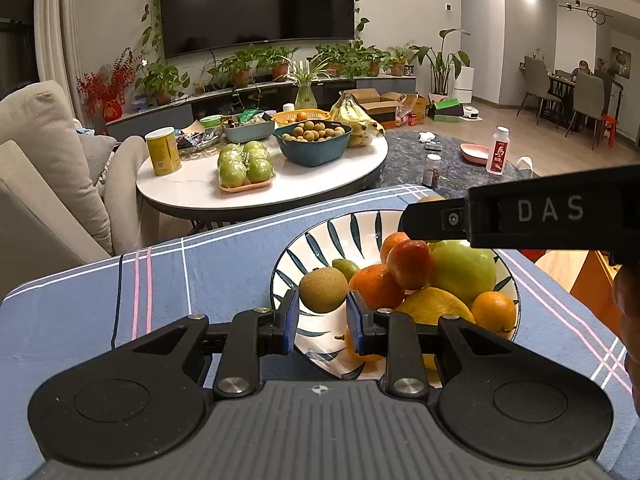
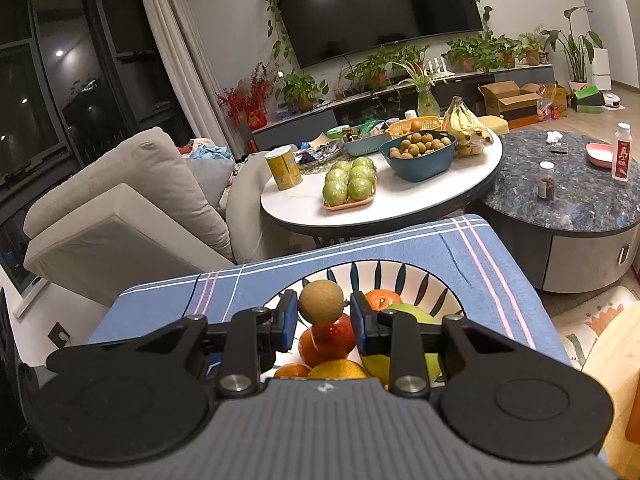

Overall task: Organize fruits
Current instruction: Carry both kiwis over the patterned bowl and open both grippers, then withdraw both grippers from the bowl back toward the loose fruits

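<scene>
Over the blue checked cloth of the bench [image 1: 180,280], your left tool [image 1: 323,299] holds a round brown fruit [image 1: 323,290] pinched between its blue pads [image 1: 291,312], poised above the open near side of the leaf-patterned bowl [image 1: 320,236]. Your right tool [image 2: 324,301] is closed the same way on a second brown fruit [image 2: 321,303], which hangs over the heap in the middle of that bowl. The bowl already carries oranges [image 1: 376,286], a reddish fruit [image 1: 410,264], a large green apple [image 1: 464,272] and a lemon [image 1: 434,306], all crowded to one side. The step in hand looks like the transfer of the two small brown fruits, though whether they are arriving at the bowl or leaving it cannot be told from here. If they are going in, the bare patterned floor beneath your left tool is the safer landing. Lower until the fruit rests on the bowl before you open the tool, since a round fruit released early would likely roll. On the right, the pile is steep, so choose a hollow between the orange and the apple rather than the crown.
</scene>
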Available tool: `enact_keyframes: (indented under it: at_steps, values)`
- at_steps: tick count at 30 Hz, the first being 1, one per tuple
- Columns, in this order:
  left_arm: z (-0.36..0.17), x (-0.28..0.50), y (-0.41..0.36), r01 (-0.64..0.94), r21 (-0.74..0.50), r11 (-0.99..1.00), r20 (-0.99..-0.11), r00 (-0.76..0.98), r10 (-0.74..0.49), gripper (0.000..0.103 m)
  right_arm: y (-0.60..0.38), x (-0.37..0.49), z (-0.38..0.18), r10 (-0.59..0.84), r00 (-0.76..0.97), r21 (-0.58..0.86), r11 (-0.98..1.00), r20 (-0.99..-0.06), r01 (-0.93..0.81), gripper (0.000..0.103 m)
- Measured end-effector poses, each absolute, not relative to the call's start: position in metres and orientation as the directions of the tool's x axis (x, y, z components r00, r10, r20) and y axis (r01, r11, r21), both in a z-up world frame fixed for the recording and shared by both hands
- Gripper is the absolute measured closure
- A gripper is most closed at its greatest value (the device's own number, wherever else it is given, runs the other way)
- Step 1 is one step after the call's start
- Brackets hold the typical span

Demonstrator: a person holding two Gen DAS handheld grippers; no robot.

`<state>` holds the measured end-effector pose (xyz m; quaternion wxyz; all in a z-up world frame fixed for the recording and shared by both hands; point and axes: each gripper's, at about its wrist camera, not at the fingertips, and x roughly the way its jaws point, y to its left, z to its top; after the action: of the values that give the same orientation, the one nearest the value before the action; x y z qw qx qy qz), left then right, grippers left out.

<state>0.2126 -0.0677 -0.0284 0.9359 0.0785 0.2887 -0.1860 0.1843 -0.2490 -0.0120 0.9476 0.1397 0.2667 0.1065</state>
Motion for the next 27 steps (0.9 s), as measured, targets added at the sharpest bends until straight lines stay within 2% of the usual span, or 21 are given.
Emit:
enact_keyframes:
  at_steps: [27]
  values:
    - [-0.0317,0.2116,-0.0703,0.401,0.057,0.914,-0.577,0.761,-0.298,0.078,-0.2431,0.1912,-0.0156,0.287,0.821,0.321,0.937,-0.493,-0.135,0.045]
